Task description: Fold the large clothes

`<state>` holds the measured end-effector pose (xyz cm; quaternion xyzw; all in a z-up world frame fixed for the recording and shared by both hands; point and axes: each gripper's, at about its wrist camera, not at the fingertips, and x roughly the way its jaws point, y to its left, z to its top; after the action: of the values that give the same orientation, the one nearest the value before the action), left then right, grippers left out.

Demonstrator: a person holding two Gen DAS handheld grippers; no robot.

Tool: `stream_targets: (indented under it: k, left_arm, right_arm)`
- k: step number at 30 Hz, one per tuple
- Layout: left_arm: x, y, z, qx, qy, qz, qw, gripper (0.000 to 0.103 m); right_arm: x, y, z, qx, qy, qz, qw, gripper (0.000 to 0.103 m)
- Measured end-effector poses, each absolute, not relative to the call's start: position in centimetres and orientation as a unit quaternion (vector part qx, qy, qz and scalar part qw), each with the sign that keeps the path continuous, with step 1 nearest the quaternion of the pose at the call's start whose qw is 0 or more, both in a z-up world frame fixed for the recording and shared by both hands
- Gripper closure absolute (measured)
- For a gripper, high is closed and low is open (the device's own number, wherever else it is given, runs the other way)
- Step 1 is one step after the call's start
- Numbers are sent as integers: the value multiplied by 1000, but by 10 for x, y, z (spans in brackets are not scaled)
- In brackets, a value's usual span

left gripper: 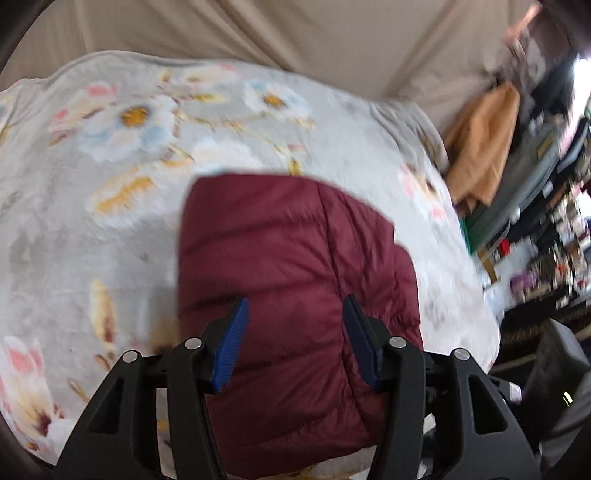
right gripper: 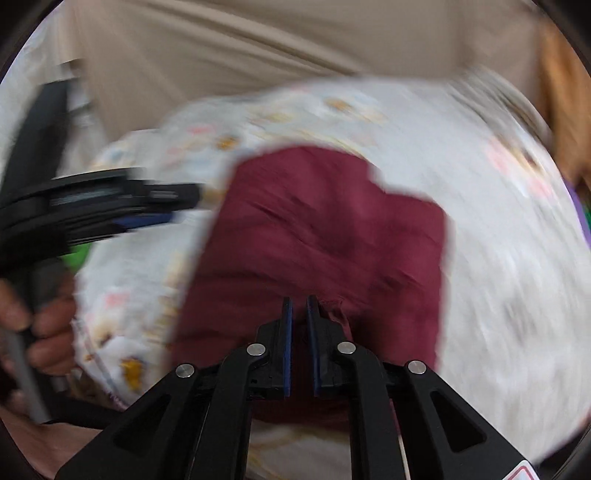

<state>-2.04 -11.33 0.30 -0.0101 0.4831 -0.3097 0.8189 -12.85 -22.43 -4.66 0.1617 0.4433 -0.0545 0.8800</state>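
Observation:
A maroon quilted puffer jacket (left gripper: 291, 295) lies folded into a rough rectangle on a floral fleece blanket (left gripper: 110, 184). My left gripper (left gripper: 293, 314) is open above the jacket's near half, with nothing between its blue pads. In the right wrist view the jacket (right gripper: 325, 236) fills the middle. My right gripper (right gripper: 298, 306) has its jaws nearly together with a narrow gap, at the jacket's near edge; blur hides whether it pinches fabric. The left gripper (right gripper: 155, 210) shows at the left of that view, held by a hand.
The blanket (right gripper: 498, 258) covers a bed. A beige sheet (left gripper: 295, 33) hangs behind it. An orange-brown garment (left gripper: 484, 147) hangs to the right, beside cluttered shelves (left gripper: 554, 240). The person's hand (right gripper: 44, 325) is at the lower left.

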Motion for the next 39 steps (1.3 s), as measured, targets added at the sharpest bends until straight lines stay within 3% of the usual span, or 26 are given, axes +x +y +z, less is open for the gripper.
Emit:
stream_targets:
  k: [2,7,11,13,15,21,25,27,34,39]
  left_arm:
    - [-27,-129,-13,12,492,-321,809,52]
    - [-39,-171,-57,112,499,-330,793,50]
    - [-49,-193,-82,186,485,-319,793,43]
    - [-46,-192,-86,177,493,-317,791,43]
    - [-42,-188,-84,164,502,-318,787,43]
    - [-36,-166,-63,85,520,-319,788,43]
    - [-39,-149,-50,68,516,-311,795,43]
    - [-43,-140,-45,61,513,-303,801,43]
    - [-45,-135,-47,67,510,-288,808,42]
    - [-43,-147,-56,105,514,-272,807,42]
  right_arm:
    - [-141,-247,-79,191,477,-87,853,103]
    - [-152,-246,-132,203,529,-83,820,103]
    - [-152,-245,-139,217,535,-84,812,103]
    - [-160,-263,-114,266,510,-105,811,103]
    - [-165,-278,-74,295,456,-107,833,90]
    - [-97,-283,-4,246,395,-50,883,90]
    - [-50,-298,-29,224,411,-56,882,94]
    - [-36,-310,-50,245,427,-78,867,103]
    - [-31,-336,-136,286,470,-92,830,103]
    - [-30,-333,-126,284,484,-115,820,103]
